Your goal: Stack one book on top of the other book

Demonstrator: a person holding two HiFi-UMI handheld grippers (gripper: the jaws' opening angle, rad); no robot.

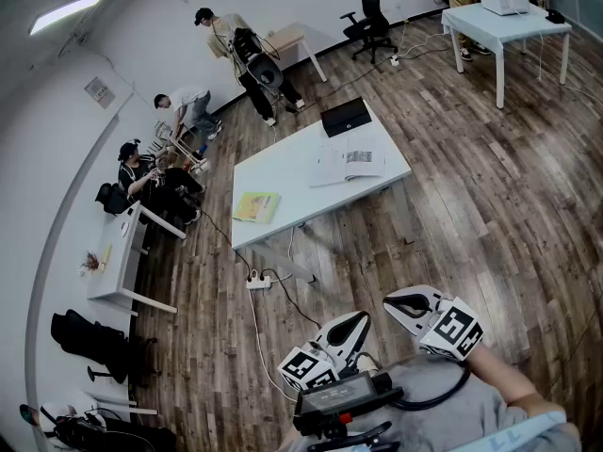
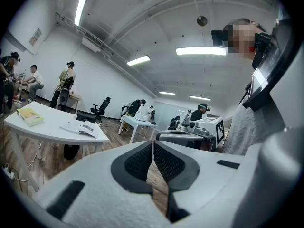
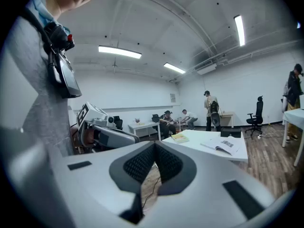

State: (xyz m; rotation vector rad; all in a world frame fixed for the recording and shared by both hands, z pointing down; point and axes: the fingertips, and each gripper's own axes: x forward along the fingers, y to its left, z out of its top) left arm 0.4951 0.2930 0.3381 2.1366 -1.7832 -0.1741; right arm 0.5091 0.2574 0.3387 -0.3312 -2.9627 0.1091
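Note:
A yellow-green book (image 1: 255, 206) lies shut at the left end of the white table (image 1: 283, 182). An open white book (image 1: 349, 166) lies near the table's right end. The same yellow-green book (image 2: 30, 116) and open book (image 2: 80, 128) show at the far left of the left gripper view, and the yellow-green book (image 3: 180, 137) and open book (image 3: 221, 145) show right of centre in the right gripper view. My left gripper (image 1: 356, 322) and right gripper (image 1: 396, 301) are held close to my body, well short of the table, both shut and empty.
A black box (image 1: 346, 117) stands at the table's far end. A power strip (image 1: 258, 281) and its cable lie on the wood floor under the near edge. Several people (image 1: 179, 158) work at the left wall. Another white table (image 1: 504, 28) stands at the far right.

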